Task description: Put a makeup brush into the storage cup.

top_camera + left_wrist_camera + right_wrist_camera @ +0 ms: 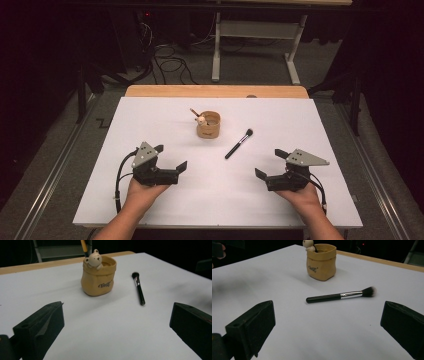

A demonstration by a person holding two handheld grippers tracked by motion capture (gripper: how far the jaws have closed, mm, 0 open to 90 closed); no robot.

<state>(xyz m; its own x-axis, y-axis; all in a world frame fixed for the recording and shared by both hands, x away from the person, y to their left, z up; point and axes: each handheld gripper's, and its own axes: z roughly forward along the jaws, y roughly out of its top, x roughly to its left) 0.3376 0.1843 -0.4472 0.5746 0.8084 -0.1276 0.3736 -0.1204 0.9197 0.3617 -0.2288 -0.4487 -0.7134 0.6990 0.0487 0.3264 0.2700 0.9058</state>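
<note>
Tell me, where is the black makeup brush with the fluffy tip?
In the high view, the black makeup brush lies flat on the white table, just right of the tan bear pot, nearer the right gripper.

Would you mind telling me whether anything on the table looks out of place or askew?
Only one thing stands out: the makeup brush lies loose and slantwise on the white table, beside the tan bear pot, which stands upright with a pencil in it. Nothing looks spilled or damaged. Both grippers are open, apart from them.
</note>
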